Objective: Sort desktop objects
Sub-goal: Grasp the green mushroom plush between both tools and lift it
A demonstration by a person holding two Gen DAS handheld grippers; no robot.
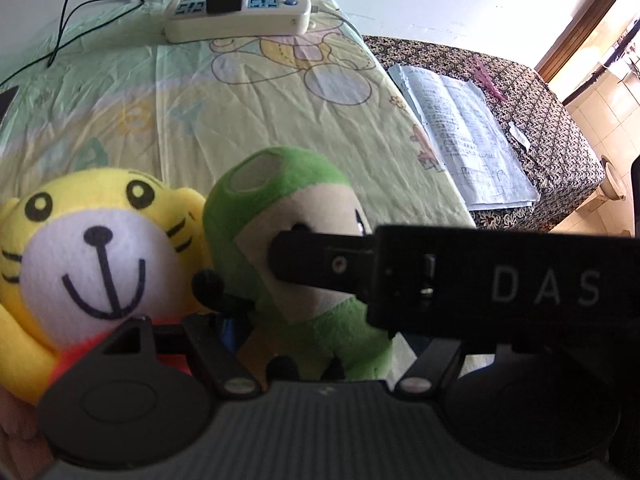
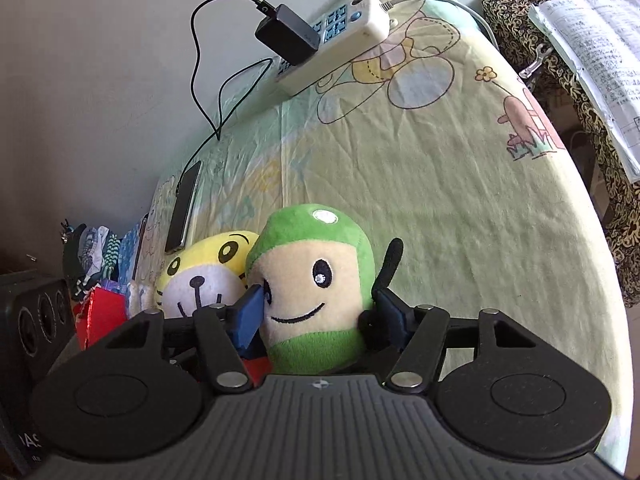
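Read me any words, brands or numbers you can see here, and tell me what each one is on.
"DAS": white letters on the right gripper body, seen in the left wrist view.
Open book: printed lines, too small to read.
Power strip: markings too blurred to read.
Green plush and yellow plush: no text.

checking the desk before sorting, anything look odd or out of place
Nothing is spilled or broken. The green plush sits pressed against the yellow plush, between the right hand-held gripper's fingers. A phone lies charging near the wall, its cable trailing loosely from the power strip.
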